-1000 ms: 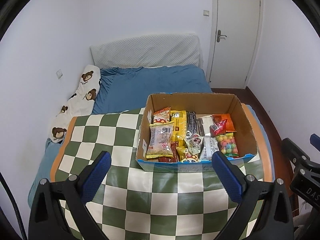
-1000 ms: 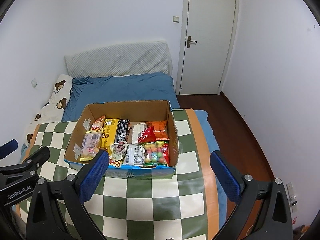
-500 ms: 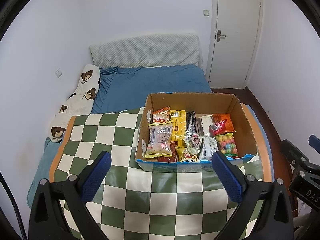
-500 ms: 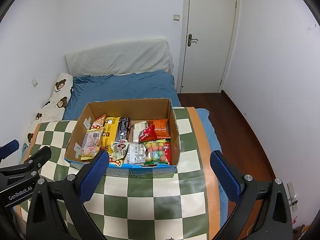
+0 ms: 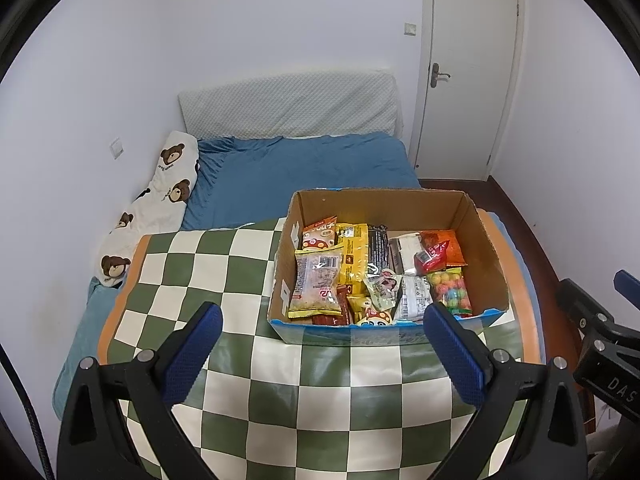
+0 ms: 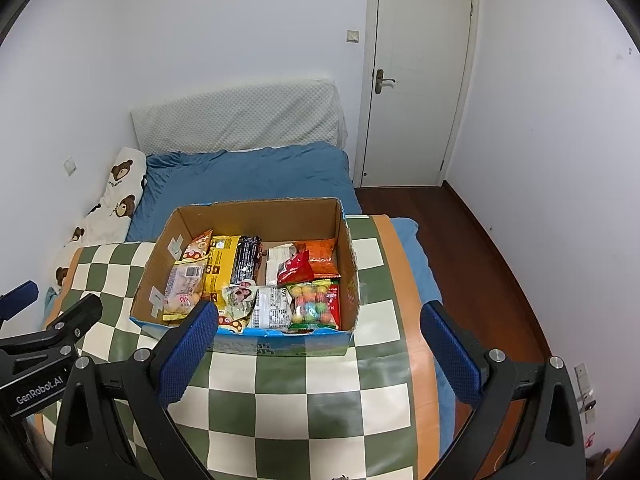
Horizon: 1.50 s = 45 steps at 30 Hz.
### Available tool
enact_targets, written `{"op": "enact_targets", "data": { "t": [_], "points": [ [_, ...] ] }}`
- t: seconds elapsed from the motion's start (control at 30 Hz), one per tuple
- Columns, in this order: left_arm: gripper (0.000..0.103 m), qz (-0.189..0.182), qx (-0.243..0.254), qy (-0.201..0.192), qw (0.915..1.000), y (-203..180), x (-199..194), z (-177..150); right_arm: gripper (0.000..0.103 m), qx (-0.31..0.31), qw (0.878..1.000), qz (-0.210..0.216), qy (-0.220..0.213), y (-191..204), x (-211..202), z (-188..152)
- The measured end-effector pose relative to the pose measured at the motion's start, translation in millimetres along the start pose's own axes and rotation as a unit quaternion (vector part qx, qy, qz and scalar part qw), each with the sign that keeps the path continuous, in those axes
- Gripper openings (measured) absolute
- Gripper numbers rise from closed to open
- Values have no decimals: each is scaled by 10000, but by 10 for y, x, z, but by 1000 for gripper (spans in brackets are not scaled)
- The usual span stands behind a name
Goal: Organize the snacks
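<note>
You hold the left gripper (image 5: 322,344) above the near part of the checkered cloth (image 5: 224,264), its jaws spread wide and empty, the blue pads (image 5: 192,352) framing the front of the cardboard box (image 5: 486,248). Your right gripper (image 6: 318,344) sits at a like height, jaws equally wide apart and holding nothing, its left pad overlapping the box's near left corner in the view while the right pad hangs over the orange border of the cloth. Each gripper shows at the edge of the other's camera, off to the side and well apart from the box.

The box stands open on the checkered cloth, toward its far right part, with a blue printed front wall. It is packed with snacks lying flat and overlapping: a pale peanut-coloured packet (image 5: 318,284) at the left front, a yellow packet (image 5: 354,256) beside it, a dark wrapper (image 5: 378,246) further in, a white packet (image 5: 408,248), a red pouch (image 5: 430,258) on an orange bag (image 5: 450,246) at the far right, and a clear bag of coloured balls (image 5: 450,292) at the right front. Behind the cloth lie a blue bed sheet (image 5: 304,172) and a bear-print pillow (image 5: 160,196).
</note>
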<state>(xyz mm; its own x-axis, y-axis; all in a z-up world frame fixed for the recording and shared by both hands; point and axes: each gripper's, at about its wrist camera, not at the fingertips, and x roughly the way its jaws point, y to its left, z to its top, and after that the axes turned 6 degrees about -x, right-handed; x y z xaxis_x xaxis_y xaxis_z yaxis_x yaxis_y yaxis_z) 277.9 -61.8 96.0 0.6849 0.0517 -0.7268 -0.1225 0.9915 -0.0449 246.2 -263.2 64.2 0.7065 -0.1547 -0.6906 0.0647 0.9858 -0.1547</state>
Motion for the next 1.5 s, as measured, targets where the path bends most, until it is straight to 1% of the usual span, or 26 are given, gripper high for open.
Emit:
{"op": "enact_targets", "data": {
  "t": [0.5, 1.5],
  "points": [
    [103, 14, -10, -30, 10000, 17, -64, -4, 103, 9, 10000, 72, 1, -4, -64, -22],
    [103, 74, -25, -92, 9999, 19, -141, -42, 103, -9, 10000, 79, 13, 3, -97, -38]
  ]
}}
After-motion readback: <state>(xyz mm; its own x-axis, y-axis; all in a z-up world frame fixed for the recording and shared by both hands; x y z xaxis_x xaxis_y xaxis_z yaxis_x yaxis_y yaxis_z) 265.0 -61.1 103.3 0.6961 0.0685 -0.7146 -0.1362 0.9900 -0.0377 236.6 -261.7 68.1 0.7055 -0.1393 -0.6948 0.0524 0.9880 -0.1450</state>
